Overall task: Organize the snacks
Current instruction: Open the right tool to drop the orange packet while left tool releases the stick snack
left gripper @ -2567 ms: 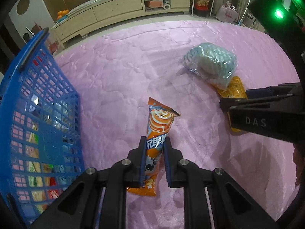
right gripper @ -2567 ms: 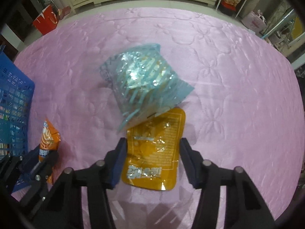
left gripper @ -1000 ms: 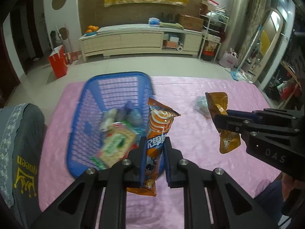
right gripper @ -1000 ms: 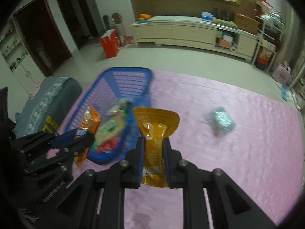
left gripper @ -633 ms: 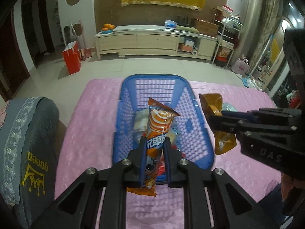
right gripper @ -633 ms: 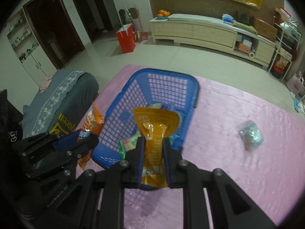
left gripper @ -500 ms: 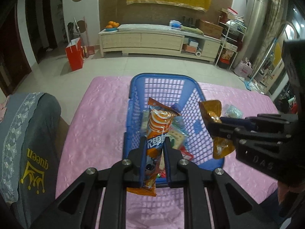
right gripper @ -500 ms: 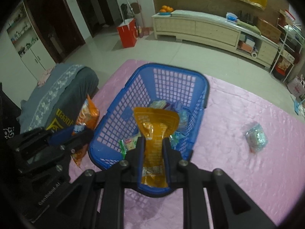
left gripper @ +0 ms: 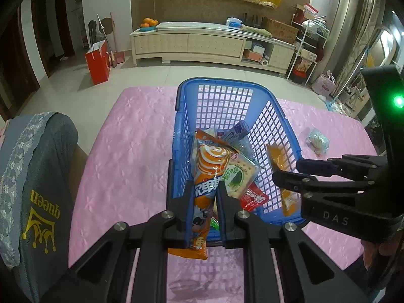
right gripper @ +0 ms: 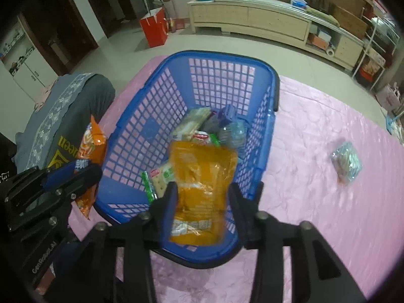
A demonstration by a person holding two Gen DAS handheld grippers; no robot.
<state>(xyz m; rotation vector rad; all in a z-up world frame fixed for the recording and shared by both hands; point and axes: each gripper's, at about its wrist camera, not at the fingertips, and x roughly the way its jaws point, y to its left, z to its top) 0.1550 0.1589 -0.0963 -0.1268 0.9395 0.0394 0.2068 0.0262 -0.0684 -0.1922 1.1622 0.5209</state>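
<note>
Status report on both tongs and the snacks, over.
Left tongs shut on orange pack. Right tongs just opened, yellow pouch loose over basket. Blue bag on cloth.

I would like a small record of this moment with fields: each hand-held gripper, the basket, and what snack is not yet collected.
left hand-held gripper: shut on the orange striped snack packet, held upright over the near end of the basket
right hand-held gripper: jaws have just been opening; the yellow pouch is between them, over the basket
blue basket: on the pink cloth, already holds several snack packets
not yet collected: clear bag with pale blue contents, lying on the cloth beside the basket
</note>
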